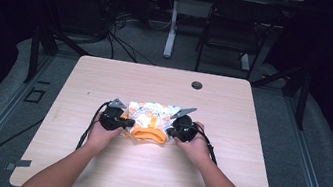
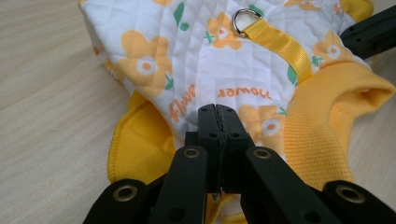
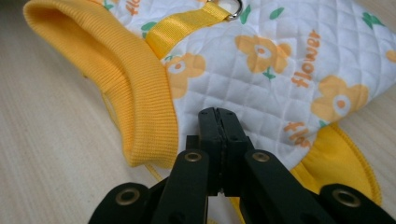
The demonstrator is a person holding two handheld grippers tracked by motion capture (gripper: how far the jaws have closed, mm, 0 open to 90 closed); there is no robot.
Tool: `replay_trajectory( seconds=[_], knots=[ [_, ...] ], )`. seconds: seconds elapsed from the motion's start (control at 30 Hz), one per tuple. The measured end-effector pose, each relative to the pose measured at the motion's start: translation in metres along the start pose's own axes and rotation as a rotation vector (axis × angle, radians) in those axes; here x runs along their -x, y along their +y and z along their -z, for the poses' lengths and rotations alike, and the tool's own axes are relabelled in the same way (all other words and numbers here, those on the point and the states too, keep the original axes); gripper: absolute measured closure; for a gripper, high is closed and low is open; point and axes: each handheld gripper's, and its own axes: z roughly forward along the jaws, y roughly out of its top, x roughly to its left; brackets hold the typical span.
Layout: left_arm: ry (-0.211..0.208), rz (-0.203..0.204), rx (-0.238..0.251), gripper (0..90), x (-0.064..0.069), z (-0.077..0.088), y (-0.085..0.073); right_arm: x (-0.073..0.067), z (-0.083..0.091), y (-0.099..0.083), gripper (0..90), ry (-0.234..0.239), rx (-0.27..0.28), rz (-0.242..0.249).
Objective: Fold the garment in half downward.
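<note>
A small quilted white vest point(image 1: 149, 117) with orange flowers, a yellow ribbed collar point(image 3: 135, 93), a yellow strap point(image 2: 280, 44) and a metal ring point(image 2: 243, 21) lies near the middle of the worktop point(image 1: 233, 109), the collar towards the person. The left tongs point(image 2: 217, 114) are pressed together at the vest's left edge, the right tongs point(image 3: 217, 116) likewise at its right edge; whether fabric is pinched I cannot tell. Beyond the worktop stands a dark chair point(image 1: 238, 26).

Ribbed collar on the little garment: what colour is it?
Plain yellow ribbed collar, clearest in the right gripper view; the quilted garment is white with orange flowers.
</note>
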Motion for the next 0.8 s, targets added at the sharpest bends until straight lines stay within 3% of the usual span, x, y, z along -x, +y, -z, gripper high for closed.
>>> replay_trajectory(
  seconds=[0.17, 0.53, 0.8],
  knots=[
    [0.006, -0.009, 0.010, 87.8, 0.000, 0.003, 0.001, 0.001, 0.001, 0.002, 89.9, -0.009, 0.022, -0.006],
    [-0.004, -0.011, 0.034, 85.9, 0.010, 0.023, 0.006, -0.009, 0.027, 0.011, 86.4, 0.002, 0.071, 0.020],
    [-0.013, -0.016, 0.058, 79.9, 0.013, 0.045, 0.003, -0.021, 0.047, 0.007, 81.3, -0.042, 0.086, 0.088]
  ],
)
